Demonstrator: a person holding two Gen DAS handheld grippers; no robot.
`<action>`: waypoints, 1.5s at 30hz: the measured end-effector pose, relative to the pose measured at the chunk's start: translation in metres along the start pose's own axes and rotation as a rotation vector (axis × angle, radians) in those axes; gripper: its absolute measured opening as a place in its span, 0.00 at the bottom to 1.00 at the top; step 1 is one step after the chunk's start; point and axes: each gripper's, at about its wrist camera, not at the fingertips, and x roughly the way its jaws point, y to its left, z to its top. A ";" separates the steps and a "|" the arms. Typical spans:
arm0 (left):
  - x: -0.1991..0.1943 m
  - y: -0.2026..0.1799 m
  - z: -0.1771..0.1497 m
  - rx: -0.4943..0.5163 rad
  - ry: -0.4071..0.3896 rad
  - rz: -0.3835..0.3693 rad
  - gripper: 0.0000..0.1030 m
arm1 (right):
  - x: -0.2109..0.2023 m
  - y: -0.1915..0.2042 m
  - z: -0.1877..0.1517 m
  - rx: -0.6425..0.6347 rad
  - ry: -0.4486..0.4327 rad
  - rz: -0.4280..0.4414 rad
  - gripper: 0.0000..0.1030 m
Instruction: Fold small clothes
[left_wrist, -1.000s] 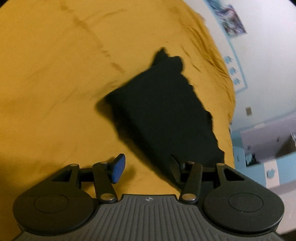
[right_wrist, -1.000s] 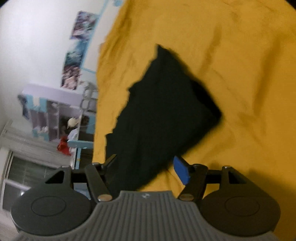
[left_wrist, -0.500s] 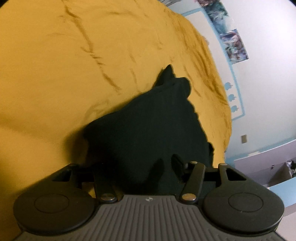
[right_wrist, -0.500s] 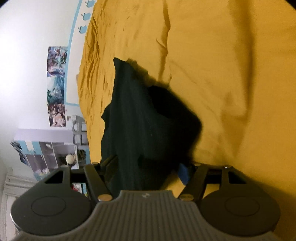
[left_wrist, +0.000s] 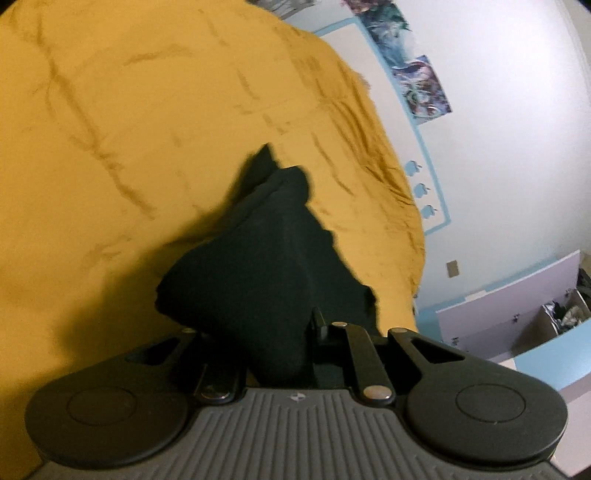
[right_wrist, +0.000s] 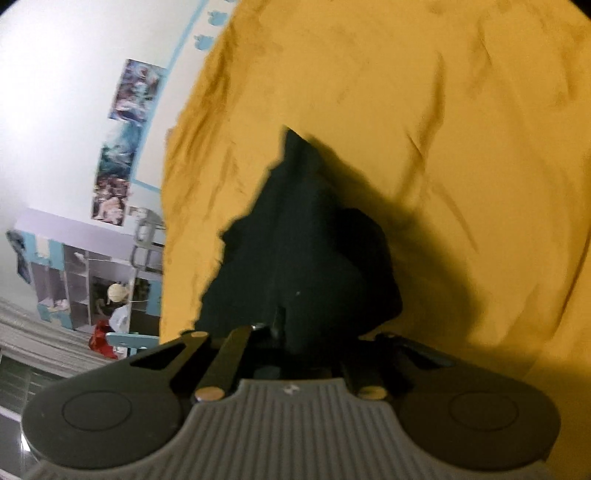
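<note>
A dark garment lies on a bed under a wrinkled mustard-yellow cover, its near edge gathered up and drawn toward both cameras while its far corner rests flat on the cover. Left gripper: the jaws have just been closing, and the fingers now pinch a bunched fold of the garment's near edge. Right gripper: the jaws have likewise just closed, clamping a fold at the garment's other near corner, with the cloth rising tent-like from the fingers; posters hang on the white wall beside the bed.
</note>
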 end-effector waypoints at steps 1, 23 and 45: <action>-0.006 -0.008 -0.001 0.009 -0.001 -0.011 0.15 | -0.010 0.006 0.002 -0.009 -0.007 0.007 0.00; -0.202 0.042 -0.136 0.018 0.119 0.111 0.27 | -0.207 -0.132 -0.083 0.122 0.087 -0.041 0.19; -0.067 -0.039 -0.051 0.521 0.044 0.291 0.41 | -0.025 -0.012 0.008 -0.594 0.009 -0.276 0.47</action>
